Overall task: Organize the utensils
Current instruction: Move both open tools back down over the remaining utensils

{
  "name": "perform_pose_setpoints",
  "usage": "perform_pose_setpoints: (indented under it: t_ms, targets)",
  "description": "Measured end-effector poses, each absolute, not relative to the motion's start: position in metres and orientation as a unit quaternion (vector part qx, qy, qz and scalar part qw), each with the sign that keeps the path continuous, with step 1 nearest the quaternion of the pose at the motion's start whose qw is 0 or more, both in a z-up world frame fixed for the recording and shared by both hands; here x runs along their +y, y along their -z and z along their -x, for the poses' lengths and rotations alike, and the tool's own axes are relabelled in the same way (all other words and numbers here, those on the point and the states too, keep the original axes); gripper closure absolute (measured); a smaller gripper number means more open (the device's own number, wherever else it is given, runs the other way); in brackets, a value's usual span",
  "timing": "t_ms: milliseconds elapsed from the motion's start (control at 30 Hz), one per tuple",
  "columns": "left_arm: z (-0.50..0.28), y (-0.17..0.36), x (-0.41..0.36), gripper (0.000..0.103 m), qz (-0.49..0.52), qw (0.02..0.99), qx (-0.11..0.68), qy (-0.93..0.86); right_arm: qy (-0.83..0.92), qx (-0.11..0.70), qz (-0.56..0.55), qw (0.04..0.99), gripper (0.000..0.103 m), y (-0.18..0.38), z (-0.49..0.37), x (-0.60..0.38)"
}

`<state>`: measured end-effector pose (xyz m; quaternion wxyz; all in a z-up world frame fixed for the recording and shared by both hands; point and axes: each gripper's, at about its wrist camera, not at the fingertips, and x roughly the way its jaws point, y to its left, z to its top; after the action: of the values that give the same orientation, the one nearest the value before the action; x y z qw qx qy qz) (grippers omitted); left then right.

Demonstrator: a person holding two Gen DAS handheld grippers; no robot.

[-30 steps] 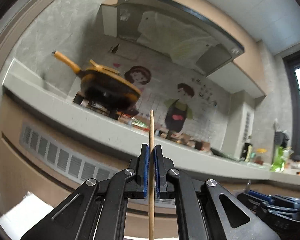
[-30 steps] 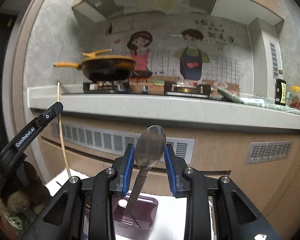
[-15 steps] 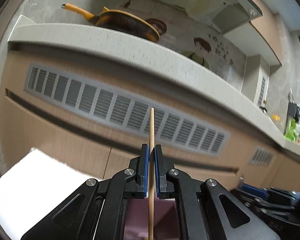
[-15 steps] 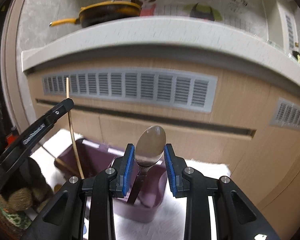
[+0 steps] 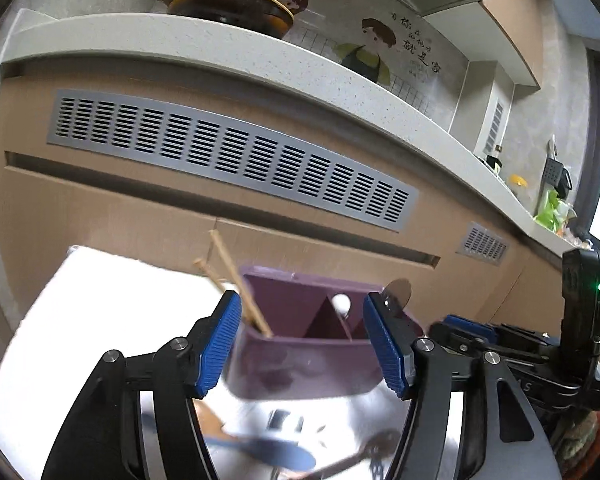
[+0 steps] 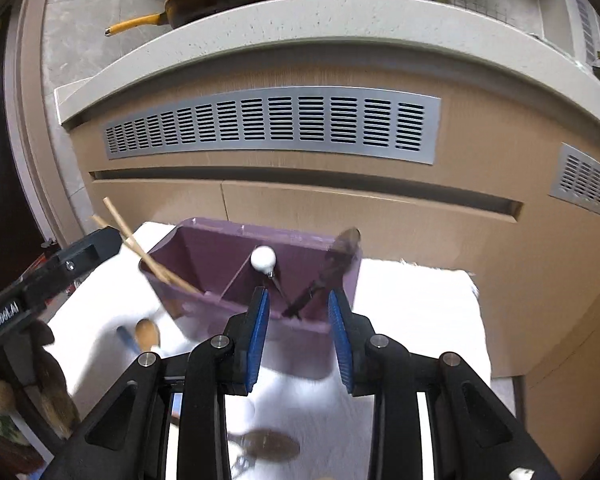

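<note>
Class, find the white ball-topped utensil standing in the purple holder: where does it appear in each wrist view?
Left wrist: white ball at centre, above the holder's divider.
Right wrist: ball left of centre, above the divider.
Shared landmark: purple holder.

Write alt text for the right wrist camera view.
A purple plastic utensil holder on a white cloth holds two wooden chopsticks leaning left and a metal spoon at right. The right hand-held gripper is just in front, jaws opening.

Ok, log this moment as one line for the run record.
left gripper: opening, chopsticks released into purple holder | right gripper: opening, spoon leaning inside holder | loose utensils on white cloth
</note>
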<state>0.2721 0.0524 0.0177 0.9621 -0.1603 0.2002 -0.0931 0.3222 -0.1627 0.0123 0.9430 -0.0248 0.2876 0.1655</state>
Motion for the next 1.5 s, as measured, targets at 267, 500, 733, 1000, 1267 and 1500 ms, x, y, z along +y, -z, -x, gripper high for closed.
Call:
perform_pose_setpoints:
  t_ms: [267,500,733,1000,1267,1500]
  targets:
    - [-0.23,-0.004,0.078,0.03,0.144,0.955,0.254,0.046,-0.194,0.37,0.017,0.908,0.074,0.027,-0.294,-0.17]
    - [-0.228,0.054,0.105,0.03,0.189,0.913,0.358,0.053,-0.25,0.422,0.063,0.869,0.074,0.061,-0.29,-0.131]
    - [-0.224,0.08,0.11,0.03,0.186,0.903,0.385,0.04,-0.264,0.441,0.067,0.855,0.074,0.076,-0.32,-0.102]
    - [-0.231,0.085,0.098,0.03,0.183,0.894,0.403,0.07,-0.271,0.468,-0.001,0.841,0.072,0.083,-0.359,-0.109]
    - [-0.235,0.086,0.086,0.03,0.175,0.891,0.411,0.087,-0.323,0.481,0.013,0.815,0.072,0.083,-0.307,-0.115]
    - [-0.243,0.079,0.054,0.03,0.146,0.888,0.411,0.143,-0.271,0.422,0.081,0.862,0.073,0.062,-0.248,-0.147]
